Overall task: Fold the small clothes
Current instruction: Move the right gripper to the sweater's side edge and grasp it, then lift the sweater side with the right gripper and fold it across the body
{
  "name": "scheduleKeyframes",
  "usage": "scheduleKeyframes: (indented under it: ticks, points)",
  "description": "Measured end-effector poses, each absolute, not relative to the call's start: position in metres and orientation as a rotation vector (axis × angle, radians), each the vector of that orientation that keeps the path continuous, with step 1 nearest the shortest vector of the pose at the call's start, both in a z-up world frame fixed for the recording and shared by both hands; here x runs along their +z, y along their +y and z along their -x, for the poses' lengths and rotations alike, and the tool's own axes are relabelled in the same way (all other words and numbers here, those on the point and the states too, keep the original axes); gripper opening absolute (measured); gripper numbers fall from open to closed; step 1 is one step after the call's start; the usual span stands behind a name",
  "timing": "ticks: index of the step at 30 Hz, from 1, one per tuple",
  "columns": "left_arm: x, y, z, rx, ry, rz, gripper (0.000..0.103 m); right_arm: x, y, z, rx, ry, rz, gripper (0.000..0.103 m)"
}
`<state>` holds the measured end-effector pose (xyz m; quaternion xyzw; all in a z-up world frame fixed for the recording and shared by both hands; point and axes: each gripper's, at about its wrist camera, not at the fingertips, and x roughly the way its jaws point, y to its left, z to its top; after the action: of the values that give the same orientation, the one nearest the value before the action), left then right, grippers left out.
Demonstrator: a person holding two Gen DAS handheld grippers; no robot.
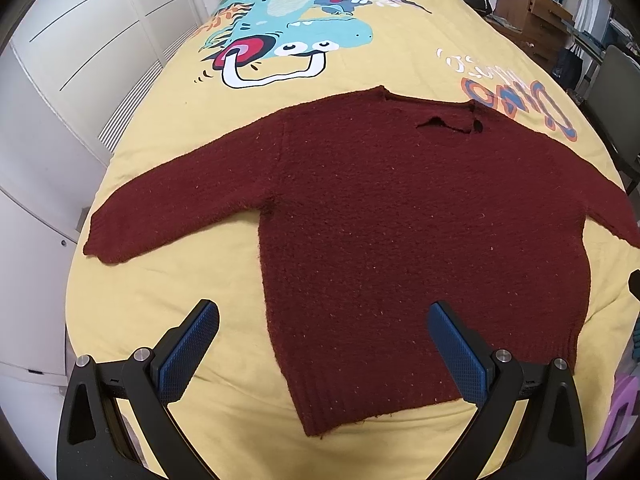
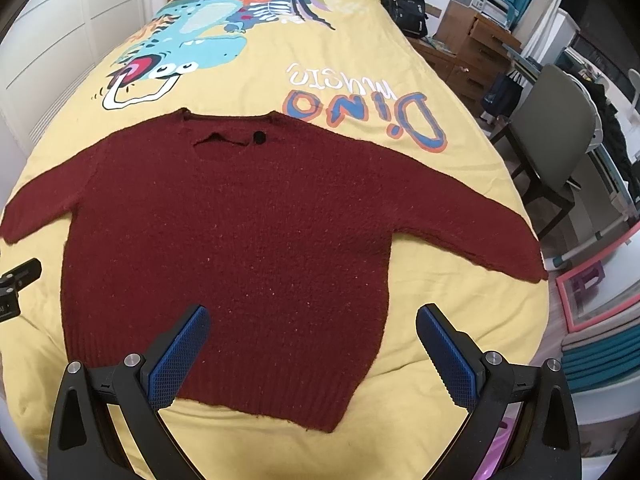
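Knitwear is the matter here: a dark red sweater (image 1: 420,216) lies flat and face up on the yellow bedspread (image 1: 168,300), sleeves spread to both sides, hem toward the cameras, neckline toward the wooden headboard. It looks soft, thick and limp, likely light but inclined to sag and stretch when lifted, so a pinch through the ribbed hem corners, the cuffs or the shoulder seams should hold better than a bite on the open middle. The fuzzy knit should grip the textured blue pads well. The left gripper (image 1: 322,344) hovers over the hem's left corner with jaws wide apart and empty; the right gripper (image 2: 312,350) hangs over the hem's right part, likewise spread and holding nothing. The bedspread's print reads "Dino music", seen upside down beside a cartoon dinosaur.
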<state>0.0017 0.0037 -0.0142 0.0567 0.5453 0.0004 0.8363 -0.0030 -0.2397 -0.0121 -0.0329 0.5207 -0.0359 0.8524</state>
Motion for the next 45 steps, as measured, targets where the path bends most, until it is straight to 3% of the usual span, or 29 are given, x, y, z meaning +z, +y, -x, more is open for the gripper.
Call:
scheduleKeyframes:
  ticks: [5,11,24,33,35,38,39,45]
  points:
    - [-0.016,0.004,-0.014,0.013,1.162,-0.127,0.102,-0.015,-0.257,-0.009,-0.033,1.081,0.029,0.103]
    - [-0.02,0.003,-0.042,0.023,1.166,-0.187,0.102,-0.026,-0.343,-0.036,-0.147,1.038,-0.041,0.103]
    - [-0.06,-0.001,-0.106,0.021,1.23,-0.205,0.102,-0.149,-0.626,-0.082,-0.551,1.149,-0.501,0.103]
    - [-0.085,0.011,-0.12,0.062,1.288,-0.18,0.102,-0.206,-0.704,-0.086,-0.641,1.143,-0.734,0.102]
    - [-0.088,0.017,-0.121,0.071,1.301,-0.153,0.102,-0.206,-0.706,-0.089,-0.663,1.148,-0.732,0.09]
    - [-0.092,0.02,-0.121,0.083,1.311,-0.152,0.102,-0.201,-0.709,-0.099,-0.67,1.166,-0.716,0.04]
    - [-0.092,0.021,-0.12,0.086,1.311,-0.159,0.102,-0.198,-0.711,-0.101,-0.634,1.155,-0.734,0.017]
    - [-0.091,0.028,-0.118,0.077,1.29,-0.152,0.102,-0.165,-0.682,-0.126,-0.523,1.148,-0.631,0.012]
